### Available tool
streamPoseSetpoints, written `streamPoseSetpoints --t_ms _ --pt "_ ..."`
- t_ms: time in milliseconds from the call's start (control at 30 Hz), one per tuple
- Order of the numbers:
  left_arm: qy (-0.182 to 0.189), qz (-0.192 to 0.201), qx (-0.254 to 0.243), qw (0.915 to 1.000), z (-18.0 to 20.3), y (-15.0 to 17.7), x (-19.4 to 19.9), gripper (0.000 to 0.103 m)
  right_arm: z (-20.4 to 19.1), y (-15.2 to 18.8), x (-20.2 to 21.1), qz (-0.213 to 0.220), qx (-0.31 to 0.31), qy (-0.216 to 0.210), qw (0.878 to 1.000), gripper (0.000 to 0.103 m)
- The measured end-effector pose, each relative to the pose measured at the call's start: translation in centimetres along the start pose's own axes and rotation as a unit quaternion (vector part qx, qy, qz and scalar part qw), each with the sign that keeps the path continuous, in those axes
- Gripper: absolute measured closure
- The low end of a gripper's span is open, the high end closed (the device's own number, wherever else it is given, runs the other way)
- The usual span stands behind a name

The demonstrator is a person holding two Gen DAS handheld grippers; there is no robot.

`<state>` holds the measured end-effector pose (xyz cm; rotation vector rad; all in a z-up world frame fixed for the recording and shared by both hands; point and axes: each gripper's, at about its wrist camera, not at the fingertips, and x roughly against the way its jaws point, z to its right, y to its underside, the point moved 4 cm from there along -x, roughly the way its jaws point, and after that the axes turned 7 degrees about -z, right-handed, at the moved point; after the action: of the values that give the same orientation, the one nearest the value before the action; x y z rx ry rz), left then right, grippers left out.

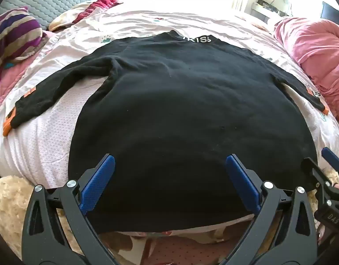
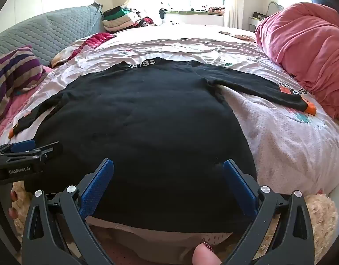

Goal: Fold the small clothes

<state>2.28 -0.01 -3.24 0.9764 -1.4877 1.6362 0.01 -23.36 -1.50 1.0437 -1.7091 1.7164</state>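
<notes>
A small black long-sleeved top (image 1: pixel 182 101) lies flat on the bed, collar with white letters at the far end, both sleeves spread out with orange cuffs. It also shows in the right wrist view (image 2: pixel 147 119). My left gripper (image 1: pixel 169 165) is open and empty over the left part of the hem. My right gripper (image 2: pixel 168 170) is open and empty over the right part of the hem. Each gripper shows in the other's view, the right one (image 1: pixel 328 176) at the right edge and the left one (image 2: pixel 25 152) at the left edge.
The pale pink bedsheet (image 1: pixel 147 22) covers the bed. A rolled pink duvet (image 2: pixel 306 50) lies on the right. A striped pillow (image 1: pixel 14 35) lies at the left by a grey quilted headboard (image 2: pixel 48 33). Folded clothes (image 2: pixel 123 19) are stacked at the back. Fluffy beige fabric (image 1: pixel 8 198) lies at the near edge.
</notes>
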Motion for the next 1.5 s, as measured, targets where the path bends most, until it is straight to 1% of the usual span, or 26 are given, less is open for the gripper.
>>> streamPoseSetpoints --t_ms 67,100,467,500,933,1500 --pt "-0.001 0.001 -0.001 1.0 0.16 -0.05 0.01 0.008 -0.06 -0.13 0.02 -0.001 0.004 -0.001 1.0 0.004" --pt "0.009 0.0 0.007 0.9999 -0.15 -0.09 0.03 0.008 -0.04 -0.23 0.07 0.001 0.005 -0.001 1.0 0.004" --pt "0.007 0.005 0.0 1.0 0.5 0.08 0.61 0.008 -0.15 0.23 0.06 0.0 0.006 0.004 1.0 0.004" --pt "0.01 0.005 0.002 0.9999 -0.03 -0.14 0.31 0.008 -0.07 0.17 0.06 -0.001 0.007 0.004 1.0 0.004" --pt "0.008 0.008 0.002 0.9999 -0.11 -0.16 0.39 0.008 -0.72 0.11 0.25 0.002 0.01 0.007 1.0 0.004" --pt "0.007 0.009 0.001 0.9999 -0.02 -0.29 0.4 0.008 -0.45 0.2 0.19 0.002 0.008 0.01 1.0 0.004"
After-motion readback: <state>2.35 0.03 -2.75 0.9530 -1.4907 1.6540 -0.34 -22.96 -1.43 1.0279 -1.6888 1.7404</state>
